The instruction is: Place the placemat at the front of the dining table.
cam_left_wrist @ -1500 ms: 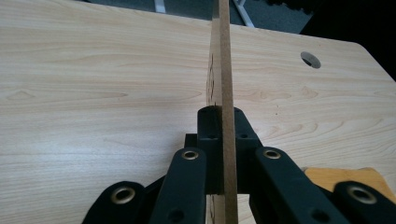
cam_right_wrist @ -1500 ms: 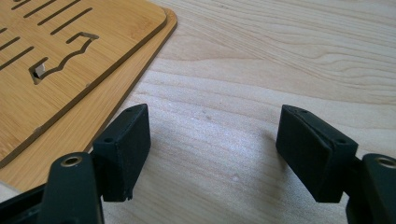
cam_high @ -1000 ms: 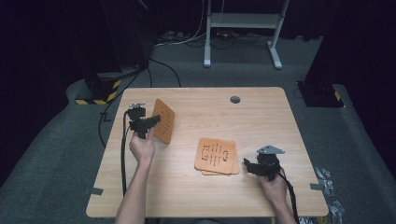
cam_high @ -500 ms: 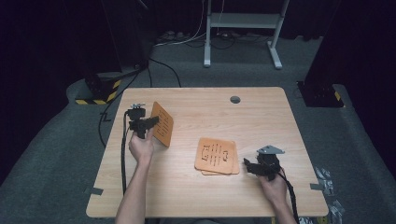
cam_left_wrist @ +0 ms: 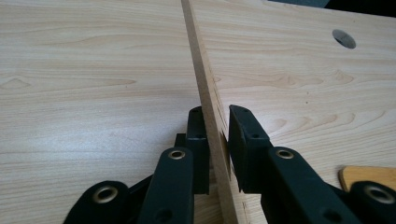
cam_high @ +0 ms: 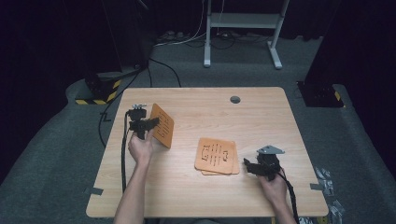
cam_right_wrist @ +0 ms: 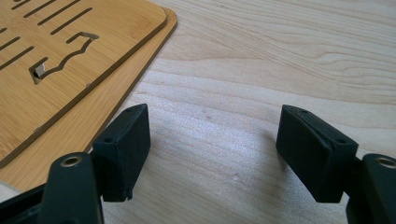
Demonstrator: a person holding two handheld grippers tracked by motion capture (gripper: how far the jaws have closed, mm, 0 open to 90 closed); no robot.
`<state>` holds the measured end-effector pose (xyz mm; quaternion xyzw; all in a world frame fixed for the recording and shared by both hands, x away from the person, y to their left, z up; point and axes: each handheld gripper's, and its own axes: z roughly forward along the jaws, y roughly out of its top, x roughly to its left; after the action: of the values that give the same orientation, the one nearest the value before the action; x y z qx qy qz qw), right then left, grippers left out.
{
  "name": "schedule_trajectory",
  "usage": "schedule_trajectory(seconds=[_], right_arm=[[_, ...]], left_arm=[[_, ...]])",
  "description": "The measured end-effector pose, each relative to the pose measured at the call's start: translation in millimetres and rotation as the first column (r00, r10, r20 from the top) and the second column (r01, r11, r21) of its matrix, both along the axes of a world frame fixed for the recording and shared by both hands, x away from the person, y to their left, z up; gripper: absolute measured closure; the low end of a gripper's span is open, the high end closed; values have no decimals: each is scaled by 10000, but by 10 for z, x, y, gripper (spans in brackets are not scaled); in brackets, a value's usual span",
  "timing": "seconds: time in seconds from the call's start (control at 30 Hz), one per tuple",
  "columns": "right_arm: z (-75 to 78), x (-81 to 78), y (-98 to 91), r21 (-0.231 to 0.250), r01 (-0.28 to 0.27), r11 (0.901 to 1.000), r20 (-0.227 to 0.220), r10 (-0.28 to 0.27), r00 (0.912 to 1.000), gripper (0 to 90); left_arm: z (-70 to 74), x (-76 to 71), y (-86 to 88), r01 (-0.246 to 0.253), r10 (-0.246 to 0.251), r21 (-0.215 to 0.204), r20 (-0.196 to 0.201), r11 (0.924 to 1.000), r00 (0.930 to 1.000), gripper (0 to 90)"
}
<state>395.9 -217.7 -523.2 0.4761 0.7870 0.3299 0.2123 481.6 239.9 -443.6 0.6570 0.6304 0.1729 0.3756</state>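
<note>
Fingers (cam_left_wrist: 215, 140) of left gripper loosening around upright panel (cam_left_wrist: 205, 88).

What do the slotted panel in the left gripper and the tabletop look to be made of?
Slotted panel: thin bamboo or plywood, judging by its fine straight grain, cut slots and pale edge seen in the left gripper view; smooth matte finish. Tabletop: light wood-grain surface, possibly laminate; faint sheen.
</note>
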Motion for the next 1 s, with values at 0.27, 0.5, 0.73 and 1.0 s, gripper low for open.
schedule_trajectory(seconds=[0.27, 0.5, 0.73, 1.0], right_arm=[[1, -1, 0, 0, -1, 10000, -10, 1, 10000, 260], [0, -1, 0, -4, -5, 10000, -5, 5, 10000, 260], [0, -2, 0, -6, -3, 10000, -5, 3, 10000, 260], [0, -2, 0, -4, -2, 10000, -5, 2, 10000, 260]], left_arm=[[-31, 11, 12, -37, 34, -192, -126, 9998, 9999, 760], [-41, 15, 22, -35, 33, -148, -132, 9999, 9999, 752], [-46, 27, 21, -75, 73, -154, -179, 9999, 9998, 740], [-60, 54, 32, -154, 156, 114, -220, 9998, 9996, 706]])
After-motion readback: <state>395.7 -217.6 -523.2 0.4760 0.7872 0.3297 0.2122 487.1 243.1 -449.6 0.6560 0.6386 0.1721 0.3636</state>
